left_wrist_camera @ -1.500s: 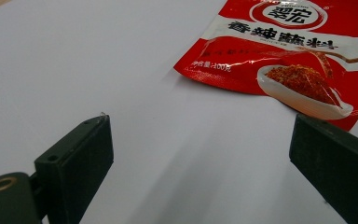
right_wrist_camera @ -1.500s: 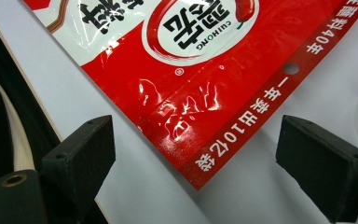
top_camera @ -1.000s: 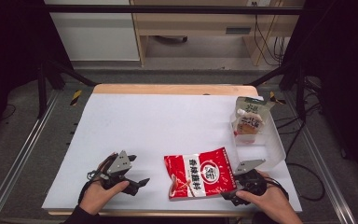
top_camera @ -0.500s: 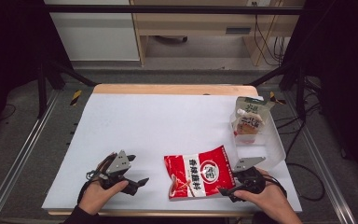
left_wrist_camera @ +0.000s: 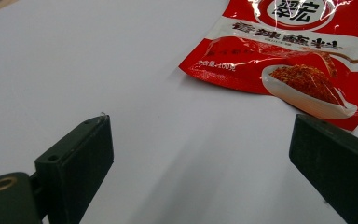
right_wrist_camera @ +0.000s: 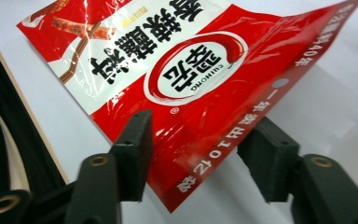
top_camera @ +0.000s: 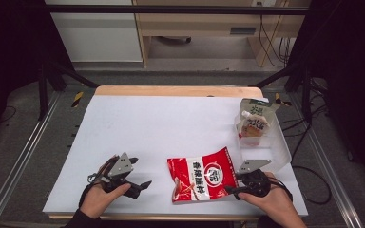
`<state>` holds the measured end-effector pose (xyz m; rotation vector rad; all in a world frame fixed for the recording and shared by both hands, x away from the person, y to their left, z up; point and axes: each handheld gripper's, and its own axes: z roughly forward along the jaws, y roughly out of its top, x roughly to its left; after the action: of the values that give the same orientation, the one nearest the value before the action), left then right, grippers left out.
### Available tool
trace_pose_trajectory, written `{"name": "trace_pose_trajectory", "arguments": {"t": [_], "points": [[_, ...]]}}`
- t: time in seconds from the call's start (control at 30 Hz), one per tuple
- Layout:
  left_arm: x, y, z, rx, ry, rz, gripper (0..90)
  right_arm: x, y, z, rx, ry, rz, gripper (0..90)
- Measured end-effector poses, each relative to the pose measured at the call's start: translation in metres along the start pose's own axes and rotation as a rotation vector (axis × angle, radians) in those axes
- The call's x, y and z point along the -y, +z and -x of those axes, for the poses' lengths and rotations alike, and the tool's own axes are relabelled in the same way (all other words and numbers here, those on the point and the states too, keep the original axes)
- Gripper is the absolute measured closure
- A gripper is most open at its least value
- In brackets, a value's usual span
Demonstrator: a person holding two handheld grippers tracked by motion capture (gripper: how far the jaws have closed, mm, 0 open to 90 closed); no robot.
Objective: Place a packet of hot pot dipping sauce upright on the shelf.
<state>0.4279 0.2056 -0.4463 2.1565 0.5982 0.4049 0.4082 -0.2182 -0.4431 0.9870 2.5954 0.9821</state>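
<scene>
A red snack bag (top_camera: 204, 178) with a white band and printed characters lies flat near the table's front edge. In the right gripper view the bag (right_wrist_camera: 191, 79) has its lower edge between the jaws of my right gripper (right_wrist_camera: 198, 140). These jaws have just been closing, and a gap still stands between the pads. From the high view my right gripper (top_camera: 233, 182) sits at the bag's right edge. My left gripper (top_camera: 140, 172) rests to the left of the bag, open and empty. In the left gripper view the bag (left_wrist_camera: 298, 56) lies ahead of the open left gripper (left_wrist_camera: 200, 154).
A clear plastic bin (top_camera: 278, 147) stands at the table's right edge, holding a spouted pouch (top_camera: 253, 126) and a carton (top_camera: 256, 107). White sheet (top_camera: 171, 123) covers the table, with a wooden edge at the back. Metal rails run along both sides.
The right gripper's jaws have narrowed around the bag's right edge. Both hands stay where they were, and the bag has not moved.
</scene>
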Motion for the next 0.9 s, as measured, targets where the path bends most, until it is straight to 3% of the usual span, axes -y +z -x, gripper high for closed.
{"name": "trace_pose_trajectory", "arguments": {"t": [0.53, 0.67, 0.9], "points": [[0.000, 0.000, 0.000, 0.003, 0.002, -0.001, 6.3, -0.003, -0.002, -0.002, 0.014, -0.033, -0.002, 69.3], [0.000, 0.001, 0.000, 0.002, 0.001, -0.002, 6.4, -0.006, -0.002, -0.004, 0.017, -0.040, 0.007, 78.9], [0.000, 0.000, 0.000, -0.001, 0.000, 0.000, 6.4, -0.021, -0.004, -0.008, 0.064, -0.063, 0.021, 86.3]]}}
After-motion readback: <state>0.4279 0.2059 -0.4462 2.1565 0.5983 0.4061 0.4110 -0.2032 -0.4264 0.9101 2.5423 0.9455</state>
